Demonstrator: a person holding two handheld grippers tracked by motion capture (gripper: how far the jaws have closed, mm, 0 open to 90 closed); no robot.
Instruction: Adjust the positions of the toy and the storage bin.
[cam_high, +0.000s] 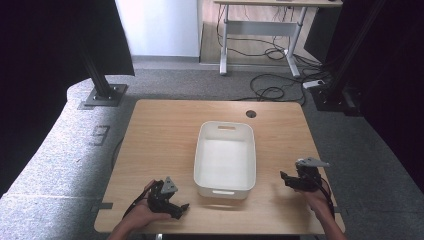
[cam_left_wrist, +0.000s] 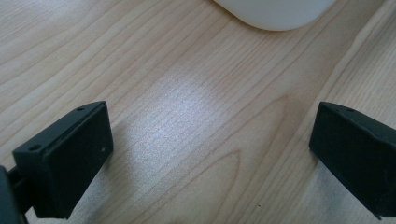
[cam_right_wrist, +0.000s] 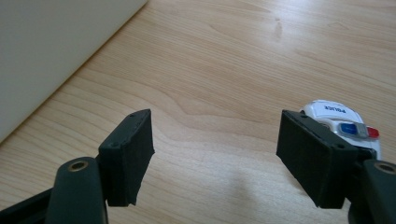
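Note:
A white plastic bin (cam_high: 222, 191) stands empty in the middle of the wooden table (cam_high: 165, 135). My left gripper (cam_high: 179, 208) rests near the front edge, left of the bin, held by a hand. Its jaws (cam_left_wrist: 210, 116) are open over bare wood, with the bin's rounded corner (cam_left_wrist: 275, 11) just beyond. My right gripper (cam_high: 286, 179) is low at the front right, pointing toward the bin. It is open (cam_right_wrist: 215, 119) with nothing between the jaws. A small white toy police car (cam_right_wrist: 343, 122) sits on the table just behind its right jaw. The bin's side wall (cam_right_wrist: 56, 46) stands at the left.
A round cable hole (cam_high: 251, 114) sits near the table's far edge. Beyond the table are a desk (cam_high: 260, 25), loose cables (cam_high: 272, 87) on the carpet, and black frame posts (cam_high: 102, 87) at both sides.

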